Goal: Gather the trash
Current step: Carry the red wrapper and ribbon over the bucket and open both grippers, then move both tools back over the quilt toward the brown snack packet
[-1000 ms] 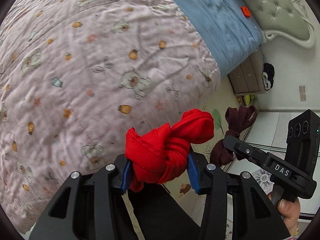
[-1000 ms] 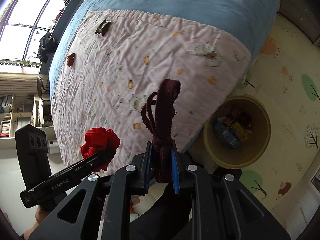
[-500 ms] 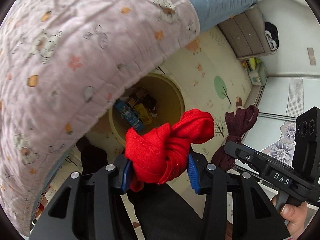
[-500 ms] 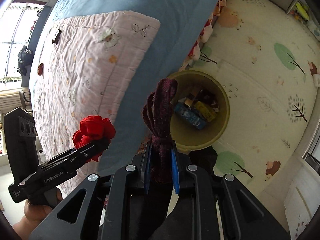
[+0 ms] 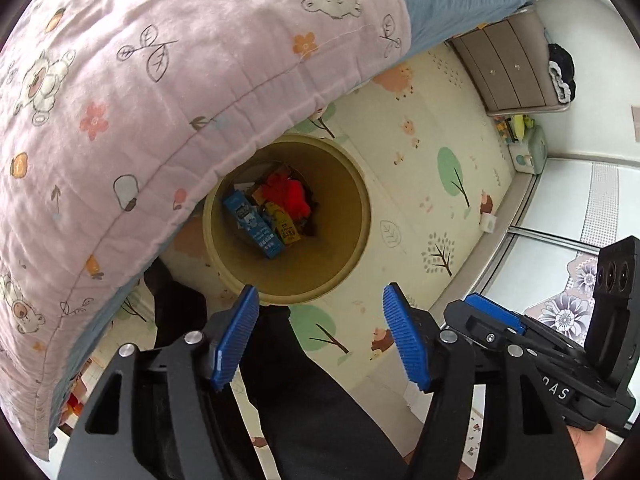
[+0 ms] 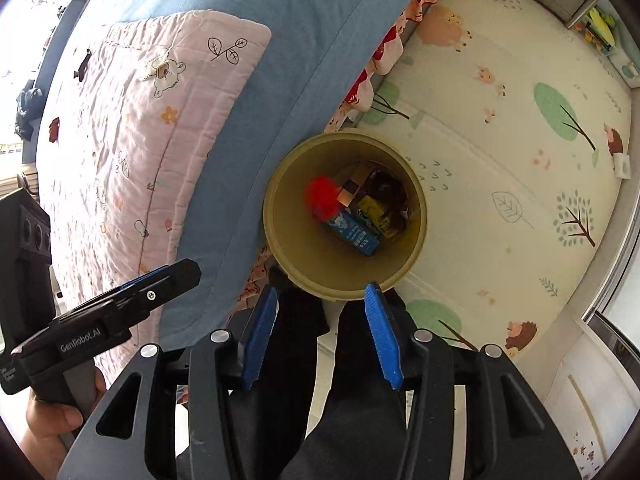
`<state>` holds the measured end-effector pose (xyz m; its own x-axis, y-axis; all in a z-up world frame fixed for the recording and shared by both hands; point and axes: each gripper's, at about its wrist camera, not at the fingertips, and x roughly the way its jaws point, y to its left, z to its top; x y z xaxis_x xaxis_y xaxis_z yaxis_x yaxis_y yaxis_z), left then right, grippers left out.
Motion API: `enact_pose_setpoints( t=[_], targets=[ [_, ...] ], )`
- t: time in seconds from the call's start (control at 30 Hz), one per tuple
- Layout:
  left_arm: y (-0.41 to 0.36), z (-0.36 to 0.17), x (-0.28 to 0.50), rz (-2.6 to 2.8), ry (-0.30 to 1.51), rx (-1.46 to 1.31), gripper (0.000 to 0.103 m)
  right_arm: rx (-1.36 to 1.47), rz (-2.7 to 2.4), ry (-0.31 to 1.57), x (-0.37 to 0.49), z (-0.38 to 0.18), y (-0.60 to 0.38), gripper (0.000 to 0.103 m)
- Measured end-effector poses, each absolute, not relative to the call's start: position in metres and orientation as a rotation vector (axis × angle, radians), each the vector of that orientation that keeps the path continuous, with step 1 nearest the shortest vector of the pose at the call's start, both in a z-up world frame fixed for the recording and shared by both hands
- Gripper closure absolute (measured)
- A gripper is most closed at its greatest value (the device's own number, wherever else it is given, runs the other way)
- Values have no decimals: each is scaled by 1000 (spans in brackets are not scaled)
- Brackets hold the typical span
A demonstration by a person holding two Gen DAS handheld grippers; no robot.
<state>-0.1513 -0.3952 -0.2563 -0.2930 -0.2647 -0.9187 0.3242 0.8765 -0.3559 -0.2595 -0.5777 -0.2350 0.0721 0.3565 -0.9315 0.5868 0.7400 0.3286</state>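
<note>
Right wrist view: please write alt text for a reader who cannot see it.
The open right hand-held gripper hangs above a round bin on a play mat, beside a bed. In the bin lie a red cloth and cartons. The left hand-held gripper shows at left.

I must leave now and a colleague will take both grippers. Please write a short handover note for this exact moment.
Left gripper: open, holds nothing, above the near rim of the bin.
Right gripper: open, holds nothing, also above the near rim.
Yellow trash bin: on the play mat beside the bed. Inside: red knotted cloth, blue carton, yellow packets.
Done: red cloth is in the bin.
Left: two dark scraps lie on the pink quilt; collect them.
</note>
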Motion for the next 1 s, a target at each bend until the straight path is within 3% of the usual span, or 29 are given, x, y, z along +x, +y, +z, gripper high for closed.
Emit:
enact_pose_setpoints(
  t=[0.5,0.93,1.0],
  targets=[
    [-361,-217,-126,-579,1704,0,38,839,-155,1456,-225,-193,-553,57],
    [-235,-147,-39,-499,1544,-113,38,743,-3,1329,-96,-124,-441,57],
    [-211,-137,-20,-471,1511,-124,26,712,20,1313,-74,-116,-421,57]
  ],
)
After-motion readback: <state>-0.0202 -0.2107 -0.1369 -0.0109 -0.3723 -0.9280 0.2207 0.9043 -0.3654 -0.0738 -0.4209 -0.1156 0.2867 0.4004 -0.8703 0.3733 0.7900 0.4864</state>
